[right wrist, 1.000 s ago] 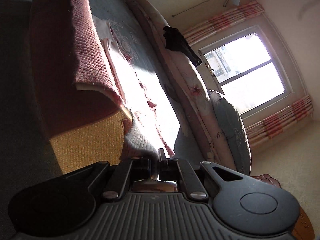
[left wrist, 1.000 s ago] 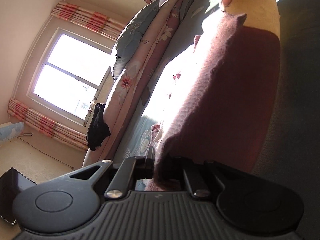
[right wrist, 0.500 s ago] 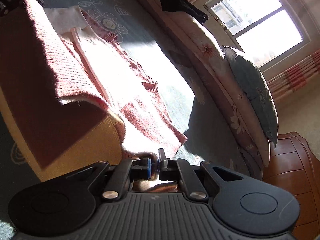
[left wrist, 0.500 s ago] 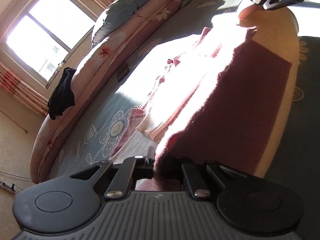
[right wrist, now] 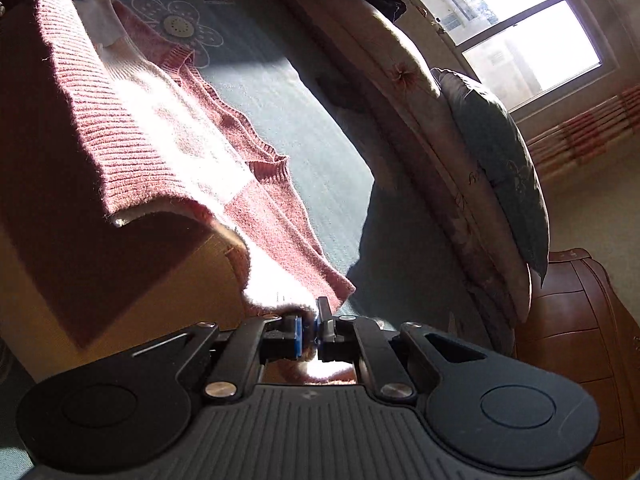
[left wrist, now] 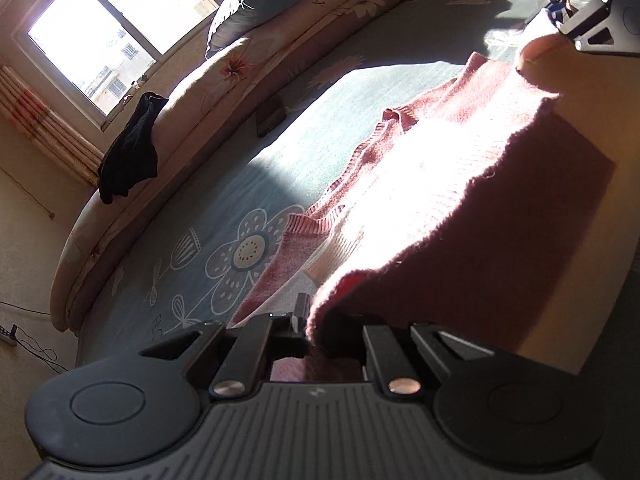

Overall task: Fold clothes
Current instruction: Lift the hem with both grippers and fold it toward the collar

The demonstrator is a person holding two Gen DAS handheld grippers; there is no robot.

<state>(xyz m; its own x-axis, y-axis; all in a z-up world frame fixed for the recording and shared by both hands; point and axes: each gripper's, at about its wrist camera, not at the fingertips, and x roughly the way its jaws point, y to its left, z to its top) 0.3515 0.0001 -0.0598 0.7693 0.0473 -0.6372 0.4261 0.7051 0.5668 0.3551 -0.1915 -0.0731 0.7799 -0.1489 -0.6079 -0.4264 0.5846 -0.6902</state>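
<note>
Plainly both left tongs point(left wrist: 310, 326) and right tongs point(right wrist: 308, 330) pinch the sweater point(left wrist: 460, 216), glare hiding its middle.

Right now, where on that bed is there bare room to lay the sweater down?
The bare stretch is the teal bedspread between the pink sweater and the rolled floral quilt by the window. A small dark object lies at its quilt edge. Nearer both grippers, the sweater covers everything.
</note>
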